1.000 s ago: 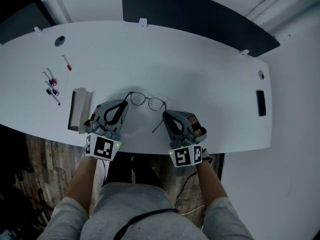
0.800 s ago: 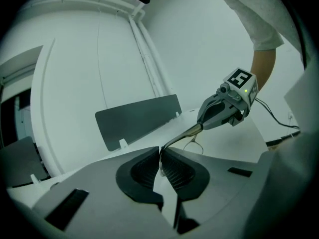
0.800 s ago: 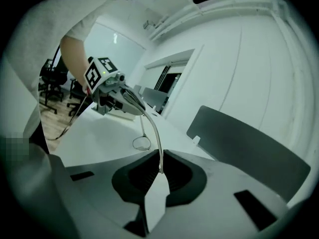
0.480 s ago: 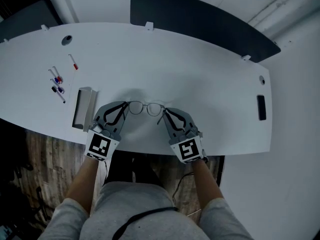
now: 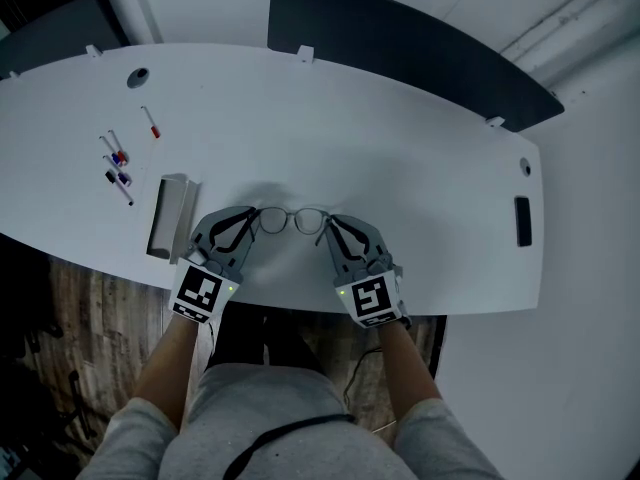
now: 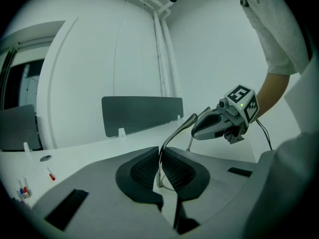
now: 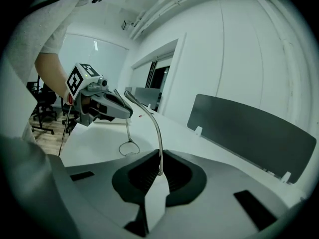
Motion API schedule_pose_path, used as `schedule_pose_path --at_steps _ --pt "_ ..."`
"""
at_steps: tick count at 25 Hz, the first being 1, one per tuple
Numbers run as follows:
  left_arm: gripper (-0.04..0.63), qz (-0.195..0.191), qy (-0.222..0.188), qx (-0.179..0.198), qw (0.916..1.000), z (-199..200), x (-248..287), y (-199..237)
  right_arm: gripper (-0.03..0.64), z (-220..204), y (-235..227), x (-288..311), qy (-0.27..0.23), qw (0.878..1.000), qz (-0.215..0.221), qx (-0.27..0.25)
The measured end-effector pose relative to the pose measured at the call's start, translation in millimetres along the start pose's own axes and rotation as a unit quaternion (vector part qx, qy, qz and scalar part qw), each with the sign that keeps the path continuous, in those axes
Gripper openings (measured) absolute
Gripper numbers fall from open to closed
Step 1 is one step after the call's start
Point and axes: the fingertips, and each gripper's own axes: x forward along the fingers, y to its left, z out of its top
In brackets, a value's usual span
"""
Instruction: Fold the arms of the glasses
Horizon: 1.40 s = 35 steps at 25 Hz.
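Observation:
Thin wire-rimmed glasses (image 5: pixel 293 220) hang just above the white table (image 5: pixel 400 158), near its front edge, held between my two grippers. At the left end, my left gripper (image 5: pixel 251 220) is shut on a temple arm; in the left gripper view that thin metal arm (image 6: pixel 172 136) rises from between the shut pads (image 6: pixel 144 169). My right gripper (image 5: pixel 333 226) is shut on the other temple arm (image 7: pixel 155 128), which curves up out of its jaws in the right gripper view. A lens rim (image 7: pixel 128 147) hangs below the left gripper (image 7: pixel 102 106) there.
A grey oblong case (image 5: pixel 168 216) lies left of my left gripper. Several pens (image 5: pixel 115 163) and a red marker (image 5: pixel 152 123) lie farther left. A black flat object (image 5: pixel 522 220) sits at the right end. A dark divider panel (image 5: pixel 410 48) lines the far edge.
Both grippers have rolled so their marker cubes face up. The glasses' front has swung level between them, and the temple arm that stuck out toward me is now hidden in the right gripper.

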Motion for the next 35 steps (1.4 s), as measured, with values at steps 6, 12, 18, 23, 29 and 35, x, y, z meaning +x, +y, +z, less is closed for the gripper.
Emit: schedule_pose_path --at_steps 6,12,18,23,29,35 --pt "0.026 -0.005 0.005 -0.006 1.0000 -4 3 4 0.034 1 4 13 0.035 0.997 -0.003 -0.068" --pt "0.026 -0.012 0.004 -0.009 0.9999 -4 7 6 0.034 0 19 30 0.067 0.987 0.014 -0.149" --pt "0.026 -0.016 0.002 -0.008 0.9998 -4 8 9 0.034 -4 29 43 0.087 0.978 0.039 -0.184" --pt "0.026 -0.014 -0.003 -0.016 0.9998 -5 8 12 0.034 -9 34 51 0.098 0.973 0.057 -0.199" --pt "0.028 -0.010 -0.012 -0.032 0.9994 -6 6 17 0.034 -13 43 60 0.113 0.968 0.077 -0.209" --pt "0.028 -0.011 -0.015 -0.029 0.9994 -6 6 18 0.034 -13 43 64 0.113 0.967 0.079 -0.215"
